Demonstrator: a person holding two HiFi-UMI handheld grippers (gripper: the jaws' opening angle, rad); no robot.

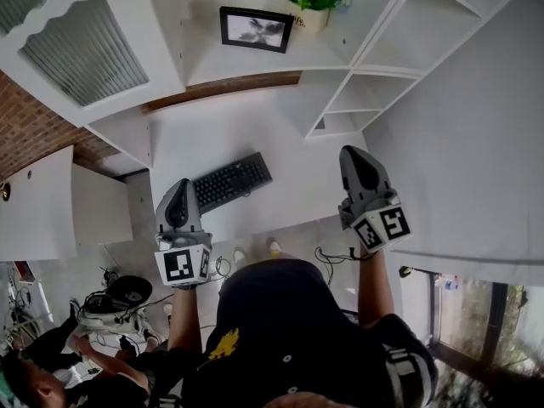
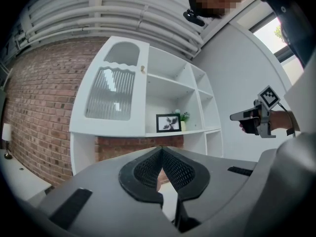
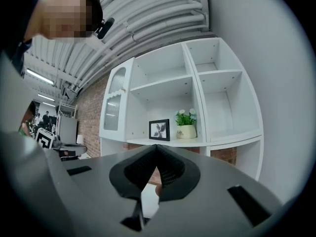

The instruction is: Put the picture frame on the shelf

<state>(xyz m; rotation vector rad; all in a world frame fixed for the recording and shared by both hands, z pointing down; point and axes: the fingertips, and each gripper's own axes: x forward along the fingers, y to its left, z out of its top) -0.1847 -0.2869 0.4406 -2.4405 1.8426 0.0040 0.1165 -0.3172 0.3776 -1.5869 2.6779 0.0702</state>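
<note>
the person's dark shirt fills the bottom of the head view and is cut off by its lower edge. both forearms rise out of it, and the hands are mostly hidden behind the marker cubes. a second person in the lower left corner is only partly in frame. in both gripper views the grey gripper body covers the lower part of the white shelf unit and most of the desk.

the left gripper has its jaws together, the ribbed pads meeting at the tips with nothing between them. the right gripper is closed the same way and empty. both are held out level toward the shelf unit, well apart from each other and well short of it, touching nothing.

the picture frame stands upright on the open shelf board above the desk, facing out, just beside a pale pot of flowers on its right. the frame is black with a pale mount. its black-and-white print looks like leaves or a flower, too small to tell. the lettering on the pot cannot be read. a black keyboard lies on the desk below.
</note>
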